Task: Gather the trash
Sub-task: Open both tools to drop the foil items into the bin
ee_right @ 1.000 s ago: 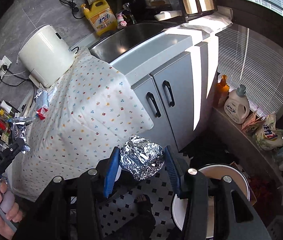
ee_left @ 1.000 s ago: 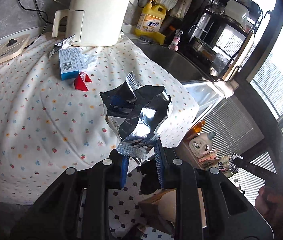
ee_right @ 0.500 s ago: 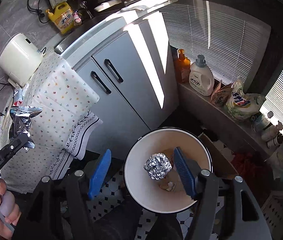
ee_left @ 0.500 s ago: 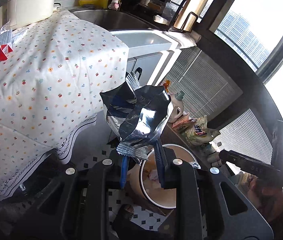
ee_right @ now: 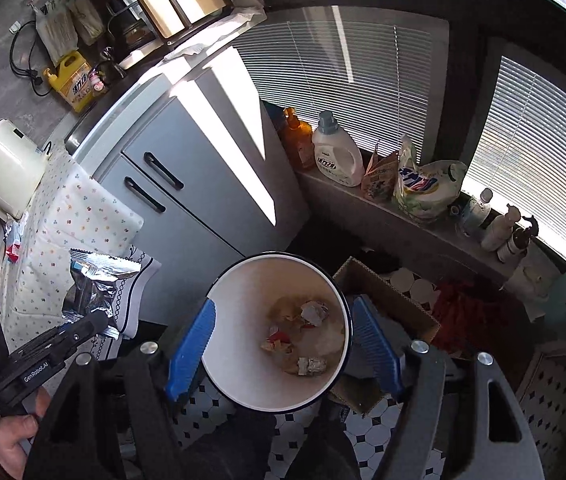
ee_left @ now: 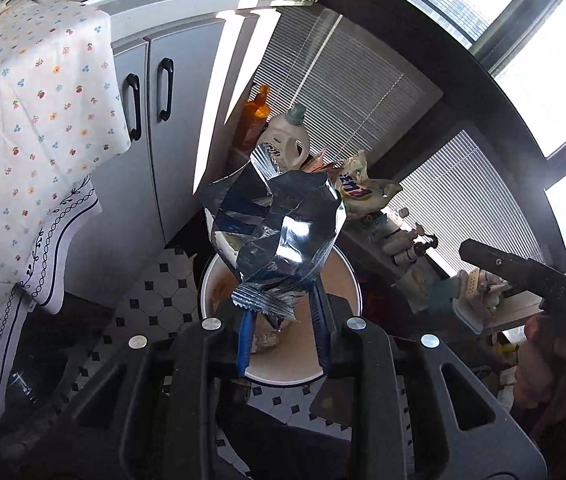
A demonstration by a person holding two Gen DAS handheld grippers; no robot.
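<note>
Crumpled silver foil snack wrapper (ee_left: 279, 240), pinched by its crimped edge in the left gripper (ee_left: 283, 332), now hangs over the round white trash bin (ee_right: 219, 344); a sec ago it was still above the floral-clothed table (ee_left: 23, 128). Right gripper (ee_right: 283, 344) is spread and empty above the bin. Its foil ball (ee_right: 315, 312) prob. lies inside w/ other scraps. Drop looks imminent.

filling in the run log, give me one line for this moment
left gripper: shut on foil bag, above bin | right gripper: open, above bin | foil balls in bin
</note>
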